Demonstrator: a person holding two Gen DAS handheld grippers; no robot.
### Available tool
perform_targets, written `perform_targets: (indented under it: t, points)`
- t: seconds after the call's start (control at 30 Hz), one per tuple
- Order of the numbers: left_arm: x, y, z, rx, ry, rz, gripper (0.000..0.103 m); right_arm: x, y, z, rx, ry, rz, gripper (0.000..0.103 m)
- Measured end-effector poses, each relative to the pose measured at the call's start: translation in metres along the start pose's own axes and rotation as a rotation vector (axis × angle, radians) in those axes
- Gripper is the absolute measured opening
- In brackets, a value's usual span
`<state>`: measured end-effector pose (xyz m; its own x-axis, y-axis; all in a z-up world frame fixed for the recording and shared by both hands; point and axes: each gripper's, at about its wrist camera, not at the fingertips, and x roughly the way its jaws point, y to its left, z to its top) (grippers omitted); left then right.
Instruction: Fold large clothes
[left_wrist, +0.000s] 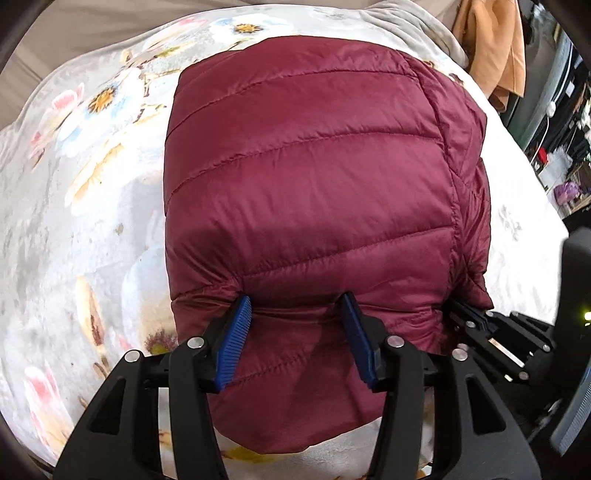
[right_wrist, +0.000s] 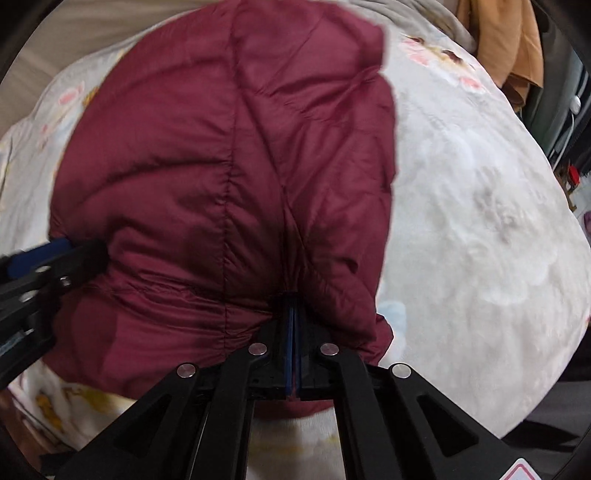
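A maroon quilted puffer jacket (left_wrist: 310, 177) lies folded on a floral blanket; it also fills the right wrist view (right_wrist: 221, 166). My left gripper (left_wrist: 295, 306) is open, its blue pads (left_wrist: 236, 332) resting on the jacket's near edge with fabric between them. My right gripper (right_wrist: 293, 299) is shut on a pinch of the jacket's near right edge. In the left wrist view the right gripper (left_wrist: 458, 308) shows at the jacket's right corner. In the right wrist view the left gripper (right_wrist: 55, 247) shows at the far left.
The pale floral blanket (left_wrist: 74, 184) covers the surface around the jacket (right_wrist: 480, 221). An orange garment (left_wrist: 495, 48) hangs at the back right. Dark furniture and clutter (left_wrist: 561, 155) stand along the right side.
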<state>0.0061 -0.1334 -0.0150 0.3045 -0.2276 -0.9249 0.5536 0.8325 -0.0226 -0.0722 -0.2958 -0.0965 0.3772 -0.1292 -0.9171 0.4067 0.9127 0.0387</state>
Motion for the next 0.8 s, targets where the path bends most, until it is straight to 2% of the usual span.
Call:
perform_targets:
  t: [0.07,0.2,0.4,0.5,0.67,0.7,0.77,0.8]
  points:
    - [0.0,0.0,0.0,0.002,0.001,0.011,0.052,-0.004,0.003,0.001,-0.012,0.01,-0.016,0.0]
    - [-0.001,0.004,-0.001,-0.006,0.0,0.008,0.052,-0.039,-0.012,-0.003,0.1,-0.034,0.057,0.0]
    - [0.002,-0.003,-0.003,0.03,0.002,0.027,0.053,-0.006,-0.018,-0.014,0.12,0.027,0.09,0.0]
    - [0.0,-0.002,-0.002,0.02,0.002,0.03,0.053,-0.012,-0.018,-0.009,0.108,0.039,0.096,0.001]
    - [-0.01,0.002,0.0,-0.006,-0.009,0.021,0.053,-0.046,-0.053,-0.001,0.236,-0.035,0.194,0.004]
    - [-0.012,0.002,0.001,-0.01,-0.013,0.021,0.053,-0.051,-0.062,0.002,0.26,-0.048,0.202,0.007]
    - [-0.015,0.004,0.001,-0.019,-0.017,0.018,0.053,-0.056,-0.077,0.008,0.298,-0.063,0.216,0.022]
    - [-0.017,0.006,0.001,-0.028,-0.018,0.013,0.053,-0.056,-0.084,0.012,0.313,-0.071,0.222,0.036]
